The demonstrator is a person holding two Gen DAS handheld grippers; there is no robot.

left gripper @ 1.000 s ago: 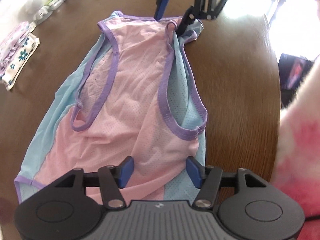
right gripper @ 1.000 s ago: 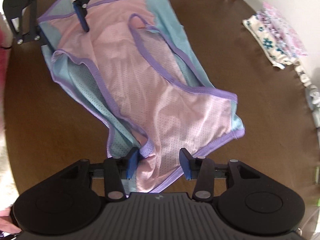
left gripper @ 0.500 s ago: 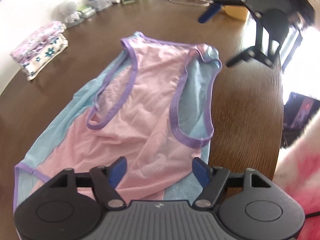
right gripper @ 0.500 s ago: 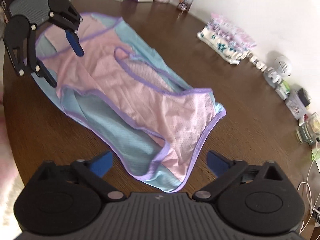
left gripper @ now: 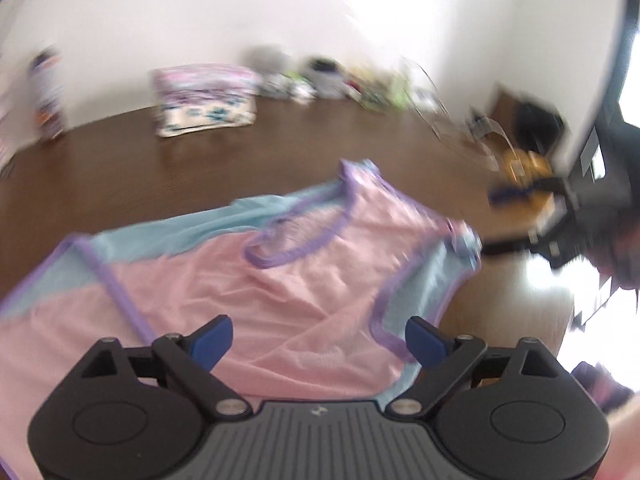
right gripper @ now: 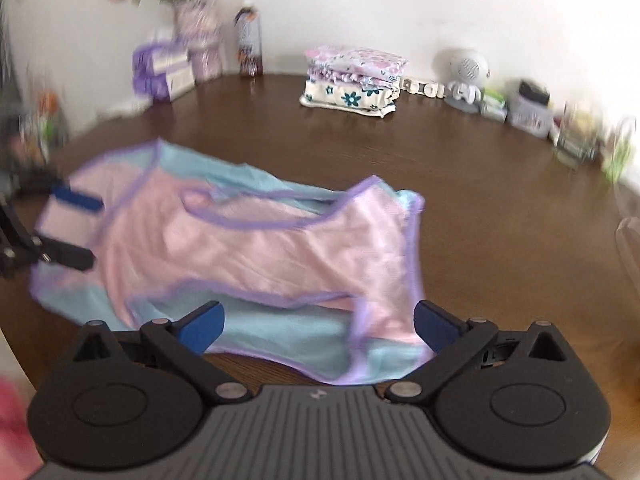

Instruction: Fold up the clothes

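A pink and light-blue mesh tank top [left gripper: 288, 292] with purple trim lies flat on the dark wooden table [left gripper: 200, 168]; in the right wrist view the tank top [right gripper: 256, 240] stretches leftward. My left gripper [left gripper: 320, 342] stands open over the hem end, nothing between its blue pads. My right gripper [right gripper: 318, 326] is open too, raised over the strap end. The left gripper [right gripper: 60, 220] shows at the far left of the right wrist view, and the right gripper [left gripper: 560, 216] appears blurred at the right of the left wrist view.
A stack of folded floral clothes [right gripper: 354, 80] sits at the back by the wall, also folded clothes [left gripper: 206, 106]. Along the wall stand a bottle [right gripper: 249, 44], purple boxes [right gripper: 164, 68], a white speaker [right gripper: 466, 68] and small jars. A pink sleeve [right gripper: 12, 428] shows at lower left.
Both grippers let go of the tank top, opened wide and lifted back, tilting up toward the wall. The tank top now rests flat on the table.
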